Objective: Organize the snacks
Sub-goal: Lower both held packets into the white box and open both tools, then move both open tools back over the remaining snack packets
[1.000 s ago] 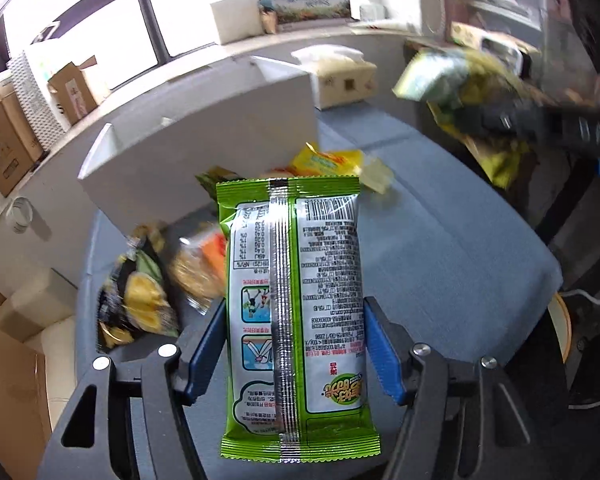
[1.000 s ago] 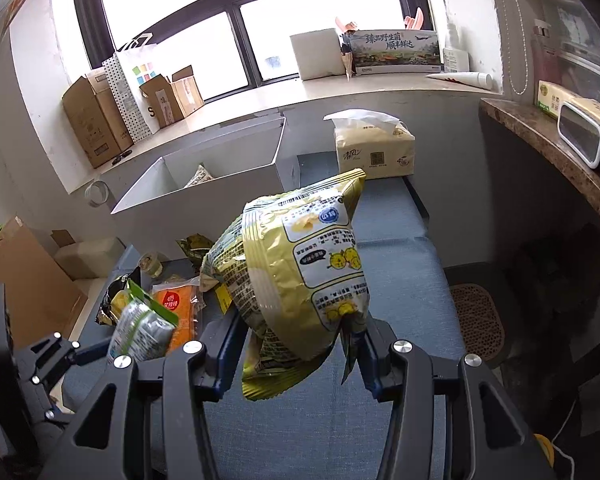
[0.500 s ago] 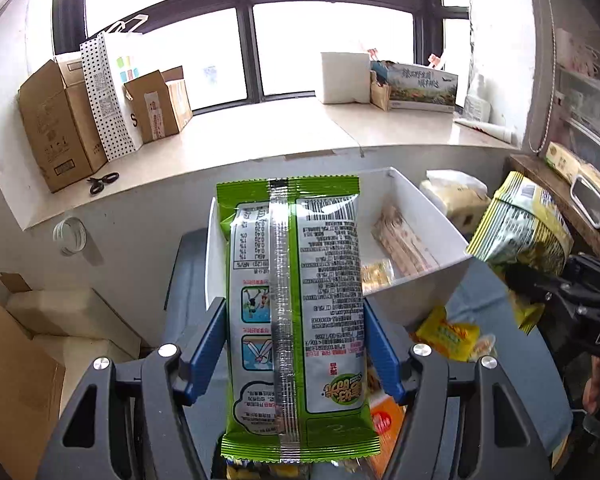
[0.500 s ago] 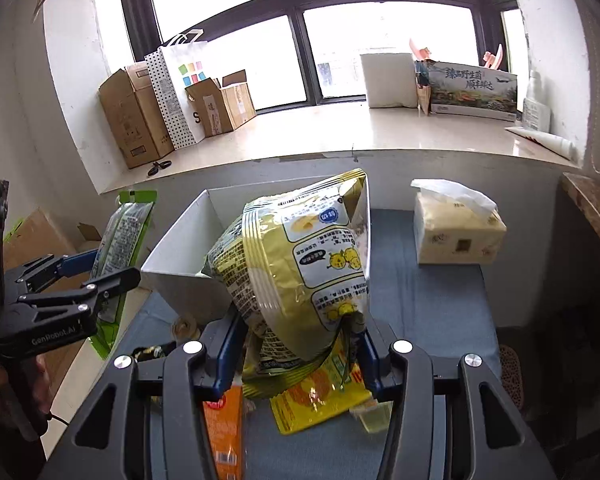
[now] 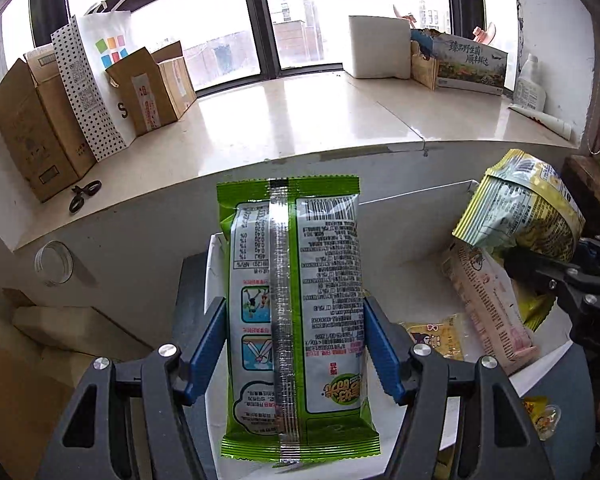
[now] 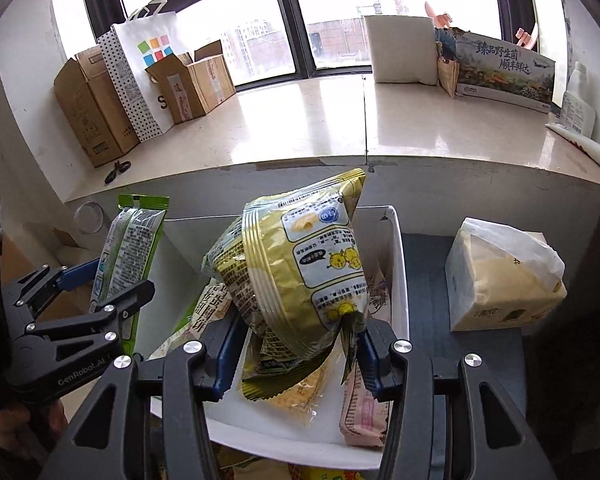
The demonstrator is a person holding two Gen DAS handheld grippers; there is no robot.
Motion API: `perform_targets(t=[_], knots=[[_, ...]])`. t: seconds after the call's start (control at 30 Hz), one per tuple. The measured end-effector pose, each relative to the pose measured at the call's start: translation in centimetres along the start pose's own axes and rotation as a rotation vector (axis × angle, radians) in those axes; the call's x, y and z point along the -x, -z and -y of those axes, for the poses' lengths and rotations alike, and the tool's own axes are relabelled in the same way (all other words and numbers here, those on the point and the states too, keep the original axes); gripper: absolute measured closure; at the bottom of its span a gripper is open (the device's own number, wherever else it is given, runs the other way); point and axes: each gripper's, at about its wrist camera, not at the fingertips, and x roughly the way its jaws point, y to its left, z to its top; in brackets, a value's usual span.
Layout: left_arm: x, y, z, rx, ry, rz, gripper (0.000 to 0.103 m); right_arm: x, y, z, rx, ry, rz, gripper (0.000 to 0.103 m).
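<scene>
My left gripper [image 5: 294,320] is shut on a green snack packet [image 5: 296,280], held upright with its printed back seam toward the camera, over the left end of the white bin [image 5: 412,232]. My right gripper [image 6: 296,344] is shut on a crumpled yellow snack bag [image 6: 300,264] above the middle of the same bin [image 6: 398,264]. In the right wrist view the green packet [image 6: 128,248] and left gripper [image 6: 100,284] hang at the bin's left side. A pink packet [image 5: 492,308] and a small yellow packet [image 5: 436,336] lie inside the bin.
A tissue pack [image 6: 504,280] stands on the blue-grey surface [image 6: 428,280] right of the bin. Behind the bin runs a wide window sill with cardboard boxes [image 6: 96,112], a spotted paper bag [image 6: 140,80] and scissors [image 6: 118,170]. Loose snacks show below the bin's near rim.
Both grippers have swung with their packets from above the loose snacks on the surface to above the white bin, whose inside now faces the cameras. Neither grip has changed.
</scene>
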Motion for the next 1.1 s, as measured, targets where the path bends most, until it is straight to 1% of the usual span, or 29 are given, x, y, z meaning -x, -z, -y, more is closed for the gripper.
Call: perform_targets(t=[0.03,0.07,0.1,0.13,0.17,0.2,0.23,0.33,0.47,0.57,0.63,0.7,0.77,0.8,0.9,0.97,1.03,1.1], knots=[[-0.2,0.1,0.0,-0.004,0.008,0.0,0.03,-0.3,-0.1,0.0,0.001,-0.003,-0.006,0.047],[-0.3,0.3,-0.1,0.002,0.024,0.0,0.023,-0.7,-0.3,0.0,-0.004,-0.014,-0.014,0.036],[-0.5,0.4,-0.2,0.008,0.051,-0.016,0.003,-1.0,-0.4,0.1,-0.011,-0.025,-0.028,0.025],[-0.7,0.5,-0.4,0.015,0.072,-0.026,0.0,-1.4,-0.3,0.1,-0.011,-0.02,-0.051,0.005],[-0.7,0.7,-0.5,0.021,0.07,-0.027,0.0,-1.5,-0.3,0.0,-0.004,0.008,-0.056,0.002],[-0.7,0.9,-0.6,0.025,0.061,-0.028,0.0,-1.4,-0.2,0.0,0.009,0.034,-0.043,0.002],[-0.6,1.0,-0.7,0.029,0.062,-0.02,0.0,-1.3,-0.1,-0.1,0.021,0.04,-0.03,0.002],[-0.1,1.5,-0.8,0.048,0.071,-0.017,0.0,-0.8,0.2,-0.2,0.026,0.037,-0.028,0.0],[1.2,2.0,-0.6,0.047,0.088,-0.002,0.0,0.6,0.6,-0.6,0.047,0.038,0.016,0.0],[2.5,2.8,-0.9,0.069,0.089,0.006,0.0,2.2,0.8,-0.9,0.048,0.023,0.046,0.0],[4.0,4.0,-0.8,0.072,0.109,0.024,0.0,3.0,1.1,-1.2,0.037,-0.002,0.047,0.0],[5.9,5.3,-0.6,0.051,0.088,0.058,0.0,4.2,1.8,-1.4,0.045,-0.023,0.064,0.0],[7.8,6.6,-0.7,0.057,0.097,0.078,0.0,5.5,2.7,-1.6,0.067,-0.026,0.075,0.0],[8.7,7.3,-0.8,0.062,0.119,0.085,0.0,6.2,3.2,-1.5,0.075,-0.027,0.073,0.0],[11.3,9.6,-1.0,0.066,0.146,0.114,0.0,8.8,5.2,-0.5,0.054,-0.047,0.099,0.0],[12.4,11.3,-1.0,0.069,0.151,0.109,0.0,10.4,6.9,0.5,0.032,-0.063,0.111,0.0],[13.5,13.2,-0.9,0.075,0.183,0.114,0.0,11.8,9.0,1.3,0.013,-0.062,0.112,0.0],[14.3,15.0,-0.5,0.079,0.169,0.115,0.0,13.3,11.4,1.9,0.007,-0.051,0.135,0.0]])
